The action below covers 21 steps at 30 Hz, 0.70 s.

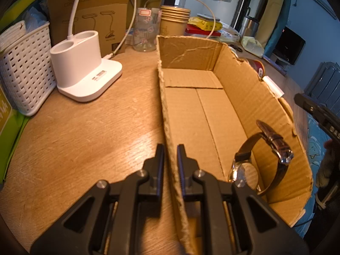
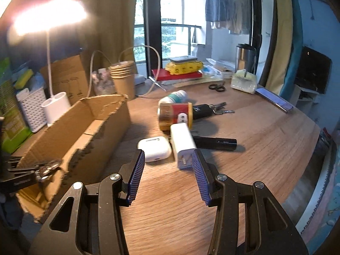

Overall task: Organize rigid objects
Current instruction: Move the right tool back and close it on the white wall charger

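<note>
My left gripper (image 1: 170, 148) is shut on the left wall of an open cardboard box (image 1: 167, 114). A wristwatch with a dark strap (image 1: 261, 159) lies in the box's near right corner. My right gripper (image 2: 167, 159) is open and empty above the wooden table, just short of a white earbud case (image 2: 155, 148) and a white power bank (image 2: 182, 146). Behind them lie a black tube (image 2: 214, 143), a gold and red can (image 2: 174, 116), a white bottle (image 2: 173, 97) and a car key with keys (image 2: 204, 110). The box (image 2: 89, 127) stands to the left.
A white lamp base (image 1: 82, 63), a white basket (image 1: 25, 72), stacked paper cups (image 1: 174, 19) and a glass jar (image 1: 146, 29) stand behind the box. Scissors (image 2: 216, 87), a phone (image 2: 274, 99), a steel mug (image 2: 245, 57) and books (image 2: 178, 74) sit at the back.
</note>
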Tool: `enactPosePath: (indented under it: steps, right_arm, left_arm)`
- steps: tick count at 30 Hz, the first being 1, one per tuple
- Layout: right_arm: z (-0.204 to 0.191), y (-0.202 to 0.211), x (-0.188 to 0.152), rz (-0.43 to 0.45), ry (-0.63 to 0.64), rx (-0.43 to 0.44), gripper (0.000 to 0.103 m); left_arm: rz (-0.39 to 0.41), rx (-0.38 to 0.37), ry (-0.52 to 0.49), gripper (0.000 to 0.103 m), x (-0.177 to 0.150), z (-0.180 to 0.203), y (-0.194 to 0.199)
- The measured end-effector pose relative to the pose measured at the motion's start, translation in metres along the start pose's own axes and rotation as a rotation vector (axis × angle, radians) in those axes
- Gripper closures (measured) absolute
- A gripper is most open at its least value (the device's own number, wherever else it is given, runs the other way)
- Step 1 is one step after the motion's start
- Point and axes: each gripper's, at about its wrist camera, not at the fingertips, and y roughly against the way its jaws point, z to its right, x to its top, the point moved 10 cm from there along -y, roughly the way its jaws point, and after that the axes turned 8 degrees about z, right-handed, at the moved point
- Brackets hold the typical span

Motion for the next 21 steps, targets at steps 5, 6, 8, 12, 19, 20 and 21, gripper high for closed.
enactPosePath:
  steps: [5, 6, 8, 12, 19, 20, 21]
  right_arm:
    - [0.016, -0.02, -0.005, -0.008, -0.037, -0.029, 0.054]
    - [0.019, -0.024, -0.005, -0.014, -0.041, -0.04, 0.054]
    - [0.022, -0.03, -0.004, -0.018, -0.05, -0.037, 0.054]
    - [0.023, -0.04, 0.002, -0.02, -0.033, -0.045, 0.054]
    - [0.023, -0.055, 0.001, -0.04, -0.036, -0.049, 0.054]
    - [0.023, -0.058, 0.0, -0.047, -0.035, -0.048, 0.054]
    - [0.023, -0.06, -0.001, -0.052, -0.034, -0.048, 0.054]
  left_arm:
    - [0.0, 0.0, 0.001, 0.09, 0.0, 0.0, 0.0]
    - [0.0, 0.0, 0.001, 0.09, 0.0, 0.0, 0.0]
    - [0.0, 0.0, 0.0, 0.09, 0.0, 0.0, 0.0]
    - [0.0, 0.0, 0.0, 0.089, 0.0, 0.0, 0.0]
    - [0.0, 0.0, 0.0, 0.089, 0.0, 0.0, 0.0]
    - [0.0, 0.0, 0.0, 0.089, 0.0, 0.0, 0.0]
    - [0.0, 0.0, 0.0, 0.089, 0.0, 0.0, 0.0]
